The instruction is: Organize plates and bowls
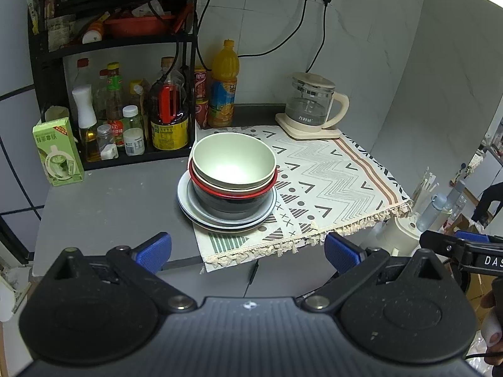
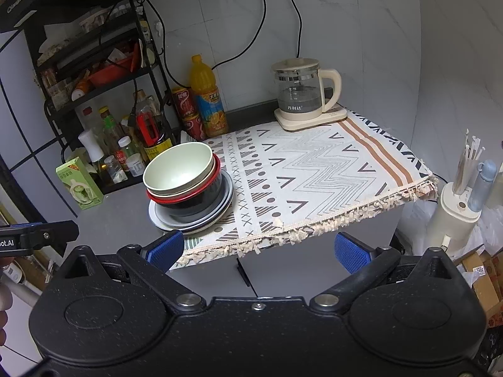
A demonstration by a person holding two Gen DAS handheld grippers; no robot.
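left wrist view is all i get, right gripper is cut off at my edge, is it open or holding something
Observer: Open and empty. In its own view the right gripper has its blue pads wide apart.
Operator: where's it aimed
Observer: At the fringed front edge of the patterned cloth, to the right of the bowl stack.
Operator: touching the stack?
Observer: No. The stack sits well beyond the pads, with bare counter between.

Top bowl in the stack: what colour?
Pale green top bowl, inside and out; clearest in the left wrist view.
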